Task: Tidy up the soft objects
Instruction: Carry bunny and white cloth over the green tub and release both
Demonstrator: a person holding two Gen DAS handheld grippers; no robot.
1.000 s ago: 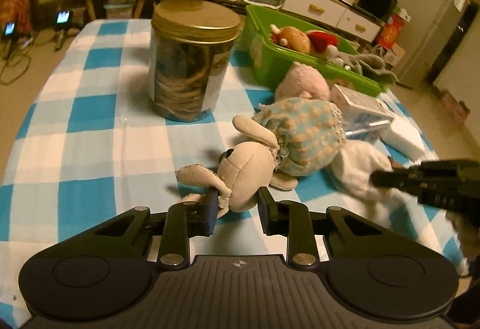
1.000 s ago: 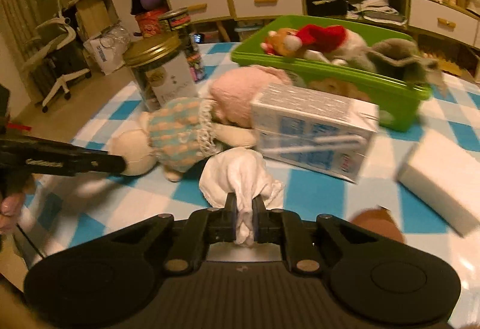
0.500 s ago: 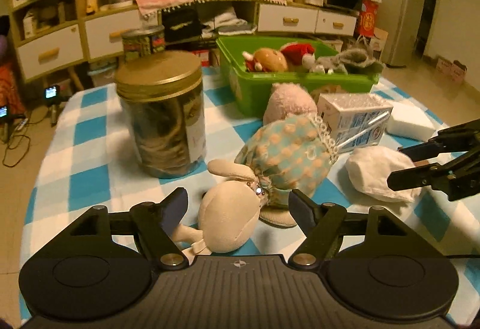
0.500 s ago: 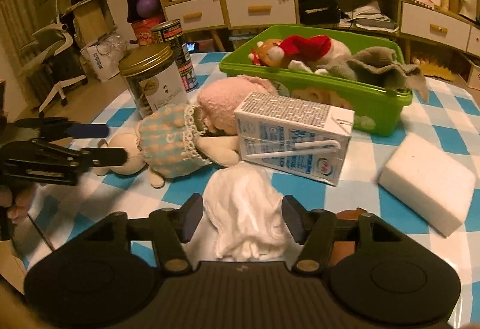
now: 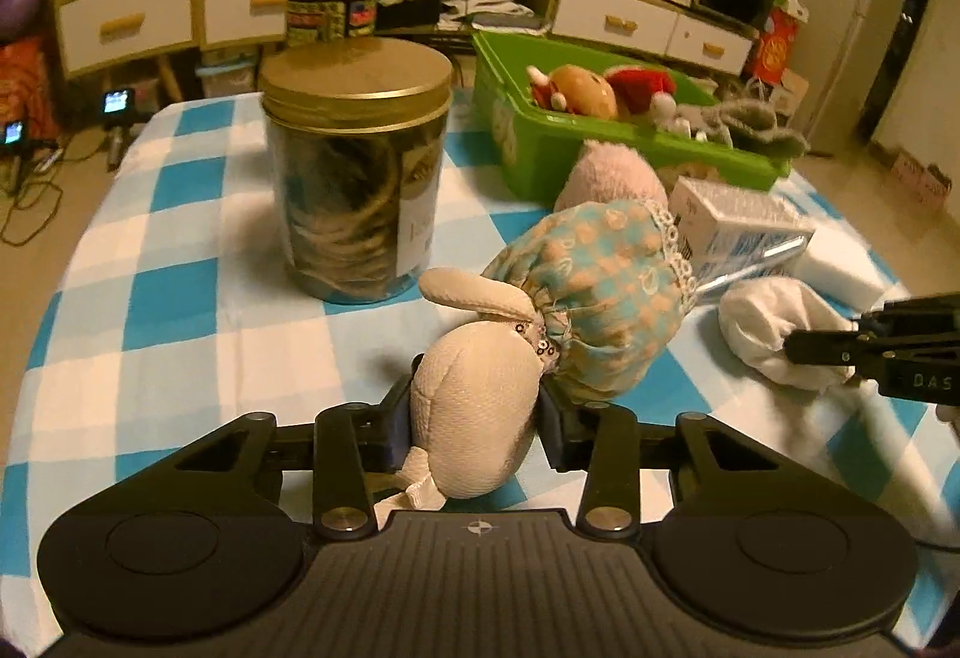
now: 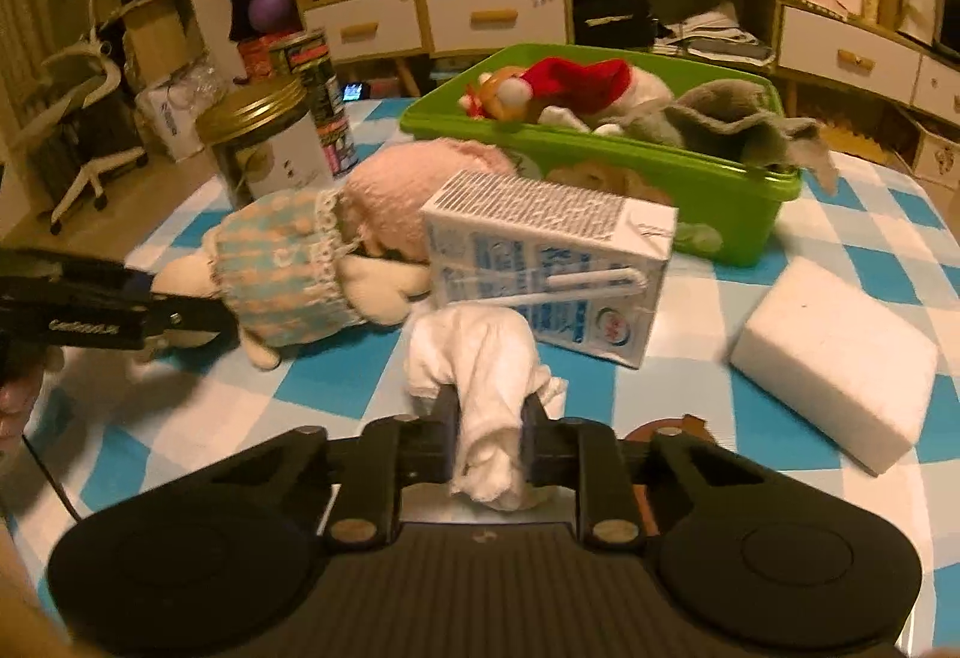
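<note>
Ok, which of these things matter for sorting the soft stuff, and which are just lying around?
Part of the job: plush doll, white cloth, green bin, toys already inside.
Lying about: lidded jar, milk carton, foam block, tin can.

Readable text is scarce. Black right gripper body [image 5: 900, 352], at the right edge beyond the left jaws: white letters "D A S". White-and-blue milk carton [image 6: 549, 277], just ahead of the right jaws: printing too blurred to read. Tall can's [image 5: 331, 12] label illegible.
</note>
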